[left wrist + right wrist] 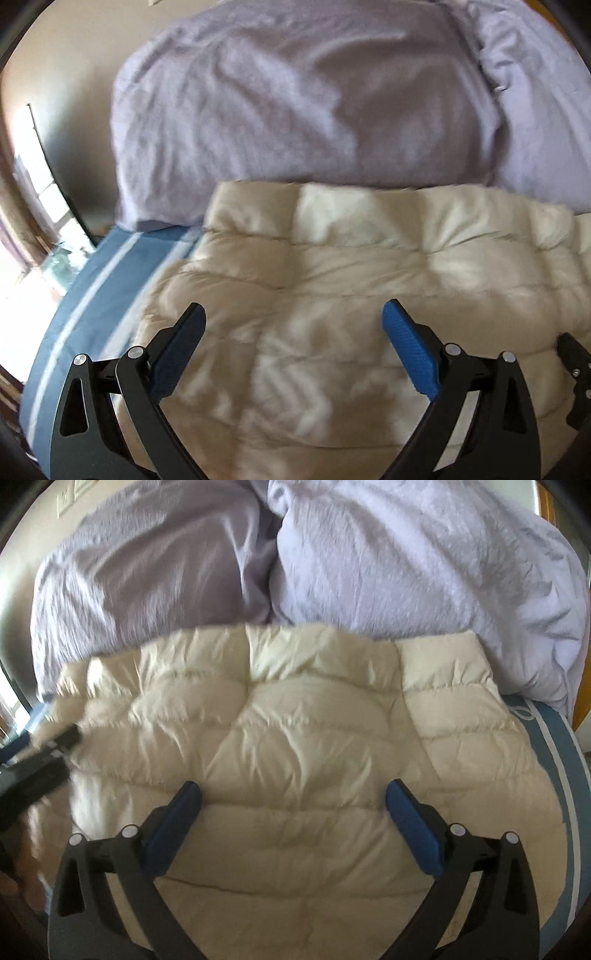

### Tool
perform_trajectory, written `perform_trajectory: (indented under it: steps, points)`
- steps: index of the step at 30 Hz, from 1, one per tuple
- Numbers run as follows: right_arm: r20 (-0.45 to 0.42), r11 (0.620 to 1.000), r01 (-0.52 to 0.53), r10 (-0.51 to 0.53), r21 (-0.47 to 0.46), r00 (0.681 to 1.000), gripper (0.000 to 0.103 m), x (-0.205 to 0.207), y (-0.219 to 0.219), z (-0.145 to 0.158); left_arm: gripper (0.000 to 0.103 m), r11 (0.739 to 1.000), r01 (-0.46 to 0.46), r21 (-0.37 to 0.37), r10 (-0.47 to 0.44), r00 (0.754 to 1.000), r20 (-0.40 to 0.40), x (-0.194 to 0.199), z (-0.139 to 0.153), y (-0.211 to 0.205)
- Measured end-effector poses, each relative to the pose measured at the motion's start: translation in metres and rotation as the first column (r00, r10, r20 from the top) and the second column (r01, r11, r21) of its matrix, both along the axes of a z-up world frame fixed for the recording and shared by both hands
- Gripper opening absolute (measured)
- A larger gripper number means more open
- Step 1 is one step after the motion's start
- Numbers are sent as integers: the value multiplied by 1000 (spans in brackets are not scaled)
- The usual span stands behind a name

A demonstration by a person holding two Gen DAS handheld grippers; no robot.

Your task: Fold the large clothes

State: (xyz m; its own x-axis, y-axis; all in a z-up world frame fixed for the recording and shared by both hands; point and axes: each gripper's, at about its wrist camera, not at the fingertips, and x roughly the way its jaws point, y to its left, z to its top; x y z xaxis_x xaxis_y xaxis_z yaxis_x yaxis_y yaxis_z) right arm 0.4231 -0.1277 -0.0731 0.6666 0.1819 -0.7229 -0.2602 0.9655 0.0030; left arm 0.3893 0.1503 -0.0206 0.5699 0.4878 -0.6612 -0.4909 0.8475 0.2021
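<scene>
A cream quilted puffer garment (351, 280) lies spread flat on the bed; it also fills the middle of the right wrist view (295, 731). My left gripper (293, 314) is open and empty, hovering above the garment's left part. My right gripper (293, 794) is open and empty, hovering above the garment's right part. The right gripper's edge shows at the far right of the left wrist view (576, 373). The left gripper shows blurred at the left of the right wrist view (55, 746).
Two lavender pillows (406, 561) lie against the head of the bed beyond the garment; one fills the left wrist view (295, 96). A blue sheet with white stripes (92, 295) covers the bed, also showing at the right edge (561, 760). A bright window (22, 206) is at the left.
</scene>
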Motion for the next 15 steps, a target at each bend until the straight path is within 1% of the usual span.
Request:
perform_trajectory:
  steps: [1, 3, 7, 10, 13, 15]
  points:
    - [-9, 1000, 6, -7, -12, 1000, 100, 0, 3, -4, 98, 999, -28, -14, 28, 999, -17, 0, -6, 11]
    - [-12, 999, 9, -9, -45, 1000, 101, 0, 11, -14, 98, 998, -61, -33, 60, 998, -28, -1, -14, 26]
    - [-9, 996, 6, -7, -87, 1000, 101, 3, 20, -23, 98, 996, -79, -35, 79, 997, -10, -4, -23, 41]
    - [-28, 997, -3, 1, -71, 1000, 101, 7, 20, -23, 98, 995, -82, -48, 82, 997, -11, -5, -23, 46]
    - [-45, 1000, -6, 5, -25, 999, 101, 3, 8, -16, 98, 993, -62, -100, 61, 998, -9, -21, -13, 35]
    - [-43, 1000, 1, 0, 17, 999, 101, -8, -4, -9, 98, 991, -47, -128, 47, 999, -3, -31, -8, 40]
